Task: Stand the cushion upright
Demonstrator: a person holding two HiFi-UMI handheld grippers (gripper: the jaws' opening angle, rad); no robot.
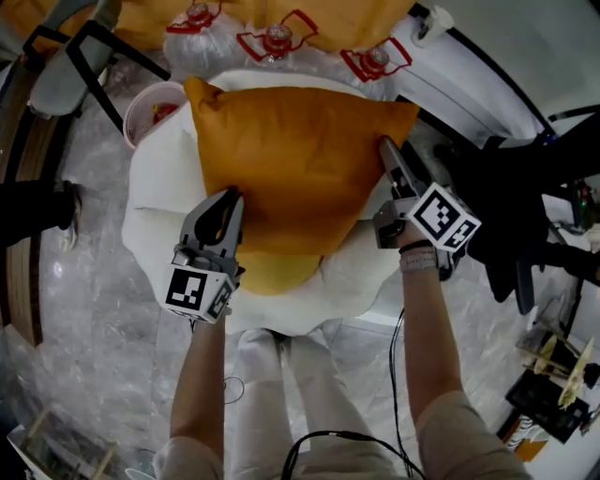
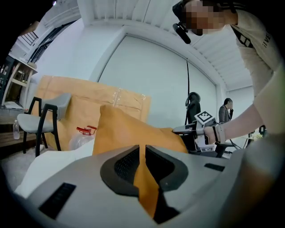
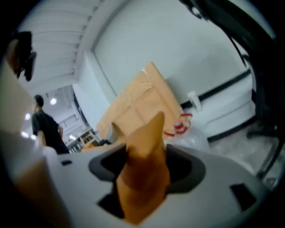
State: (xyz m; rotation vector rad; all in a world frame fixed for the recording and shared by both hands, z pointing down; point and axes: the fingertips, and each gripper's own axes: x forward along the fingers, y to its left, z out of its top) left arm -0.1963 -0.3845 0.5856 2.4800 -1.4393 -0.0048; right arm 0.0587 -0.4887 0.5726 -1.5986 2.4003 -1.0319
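A: Head view, entry one: the cushion (image 1: 291,169) covers most of the white seat (image 1: 155,202) and part of the pink bucket (image 1: 150,103). Only one finger of the right claw (image 1: 386,148) shows.

B: Logged. Right gripper view is blurred throughout, and the person (image 3: 44,127) there is a dark smear. The top edge of the head view cuts the cardboard (image 1: 337,17).

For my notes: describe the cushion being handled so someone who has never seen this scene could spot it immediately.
Find the big white padded surface in the middle of the head view. The cushion lies on top of it, between the left gripper and the right gripper. It is the only plain orange pillow there, unlike the pink tub and red-capped bottles beyond it.
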